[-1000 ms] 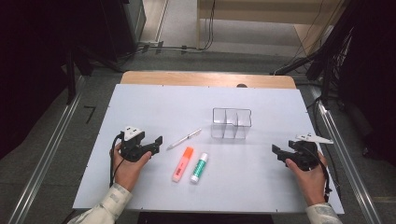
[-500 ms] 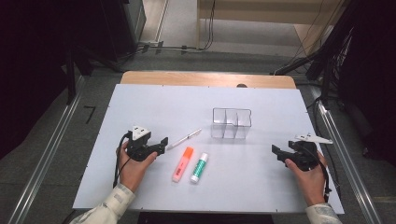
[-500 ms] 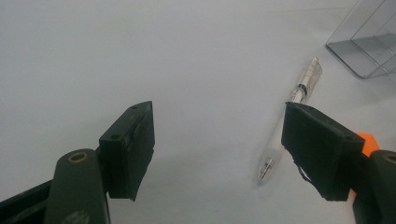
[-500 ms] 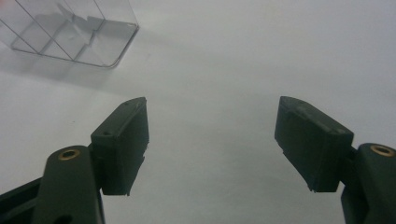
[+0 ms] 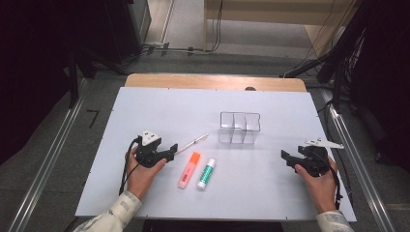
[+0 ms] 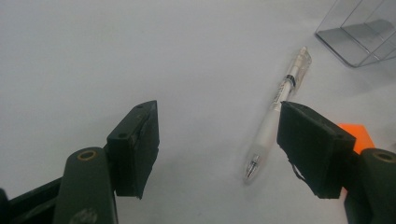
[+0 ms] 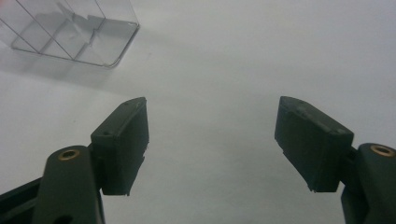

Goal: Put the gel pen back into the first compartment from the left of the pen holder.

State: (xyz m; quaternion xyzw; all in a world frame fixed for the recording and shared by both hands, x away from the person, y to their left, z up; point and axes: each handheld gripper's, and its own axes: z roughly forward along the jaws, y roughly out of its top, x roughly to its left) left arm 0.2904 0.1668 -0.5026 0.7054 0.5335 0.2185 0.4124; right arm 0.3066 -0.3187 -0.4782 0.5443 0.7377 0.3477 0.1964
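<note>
While closing a little from wide open around nothing yet, left gripper [image 6: 217, 149] straddling the tip end of the pen [image 6: 276, 114], which lies flat on the white table [image 5: 145, 104] beside the orange highlighter [image 5: 189, 169]. Risk: 1 jaw nudging the slim barrel and rolling it away. Right gripper [image 7: 212, 144] parked well apart, jaws spread, empty, near the clear organizer [image 5: 240, 127].

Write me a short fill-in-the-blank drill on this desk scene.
1. The left gripper has its jaws open around the tip of the ____.
2. The highlighter is coloured ____.
3. The glue stick lies right beside the ____.
4. The clear organizer holds ____.

Missing words: pen; orange; highlighter; nothing
</note>
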